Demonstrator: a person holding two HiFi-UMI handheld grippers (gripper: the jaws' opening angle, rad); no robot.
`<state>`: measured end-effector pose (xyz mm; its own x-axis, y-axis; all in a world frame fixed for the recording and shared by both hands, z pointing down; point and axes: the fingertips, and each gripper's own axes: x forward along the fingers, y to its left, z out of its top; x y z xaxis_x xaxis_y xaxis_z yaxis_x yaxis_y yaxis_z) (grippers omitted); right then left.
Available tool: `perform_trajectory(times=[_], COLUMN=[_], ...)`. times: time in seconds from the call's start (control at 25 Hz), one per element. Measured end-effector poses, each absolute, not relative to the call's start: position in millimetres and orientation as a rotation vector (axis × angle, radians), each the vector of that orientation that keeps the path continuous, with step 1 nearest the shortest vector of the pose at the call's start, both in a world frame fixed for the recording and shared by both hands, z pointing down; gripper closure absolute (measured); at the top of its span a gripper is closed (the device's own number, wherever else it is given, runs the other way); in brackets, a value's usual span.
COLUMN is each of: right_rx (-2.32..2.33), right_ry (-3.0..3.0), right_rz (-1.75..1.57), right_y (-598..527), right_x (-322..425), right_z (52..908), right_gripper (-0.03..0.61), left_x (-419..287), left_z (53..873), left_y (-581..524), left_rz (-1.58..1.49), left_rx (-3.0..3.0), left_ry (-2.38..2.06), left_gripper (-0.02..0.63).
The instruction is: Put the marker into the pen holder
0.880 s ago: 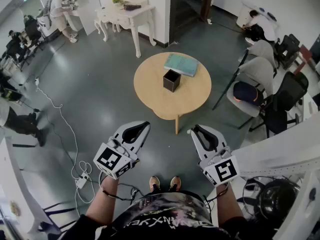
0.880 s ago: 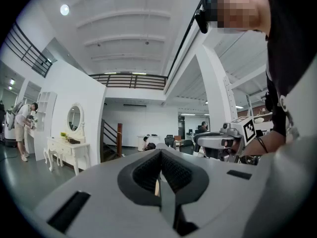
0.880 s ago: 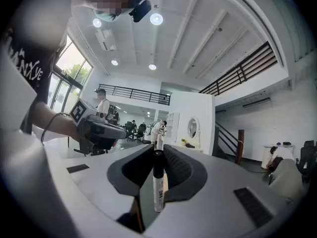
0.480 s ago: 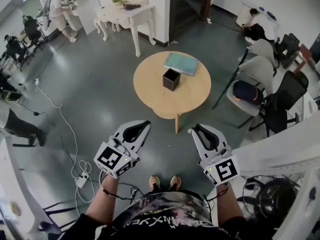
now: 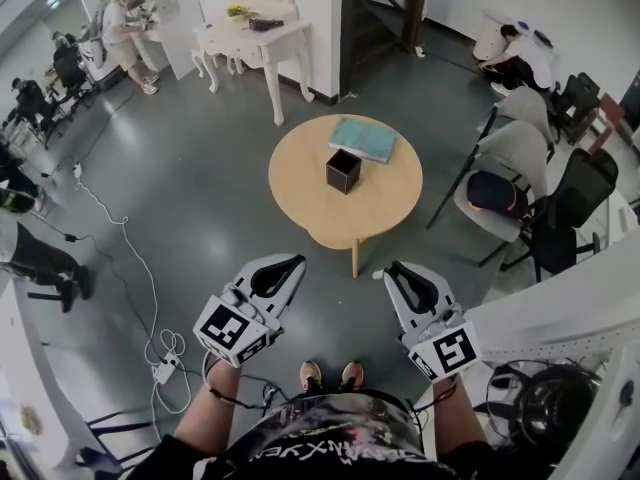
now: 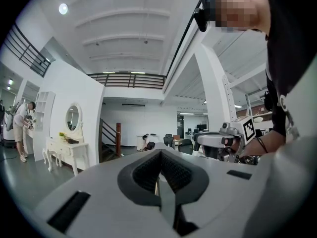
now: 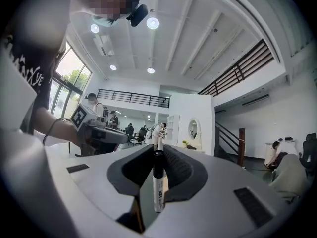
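Right gripper view shows your right gripper [image 7: 158,150] with its fingers [image 7: 179,170] closed on the marker [image 7: 158,182]. The white barrel lies along the slot between the pads, with its dark end toward the tips. Your left gripper [image 6: 159,155] has its fingers [image 6: 177,173] pressed together with nothing between them. In the head view you hold both grippers side by side, low in front of your body, over the grey floor [image 5: 200,188] and well apart from the round wooden counter [image 5: 300,183]. The black pen holder [image 5: 343,170] stands upright near the middle of that counter, just beside a teal book [image 5: 362,138].
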<state>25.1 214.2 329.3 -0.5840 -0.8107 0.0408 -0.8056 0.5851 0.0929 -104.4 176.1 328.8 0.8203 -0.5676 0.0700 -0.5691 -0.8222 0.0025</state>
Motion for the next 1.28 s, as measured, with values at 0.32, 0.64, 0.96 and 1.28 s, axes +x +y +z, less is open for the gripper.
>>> perform_trajectory(times=[0.32,0.64,0.96,1.28], right_rx=[1.385,1.356,1.344,1.335], right_ry=[-2.746,-2.771,-2.799,-2.822], right_rz=[-0.108,-0.112,-0.131,-0.135], right_y=[219.2,228.1,239.0,242.2], right_x=[36.3,54.2,76.9,88.1], right_z=[327.8,331.0,334.4,335.2], right_gripper=[0.515,0.515,0.515,0.515], left_x=[-93.5,-75.7,-52.2,-39.0], left_z=[327.7,326.9,332.2,336.4], left_y=[182.0,195.6,212.6,221.2], left_rz=[0.117,0.137,0.147,0.158], left_rx=[2.976,2.977,2.969,2.962], left_ry=[-0.944,-0.980,-1.002,-1.013], left_gripper=[0.597,0.597,0.597,0.597])
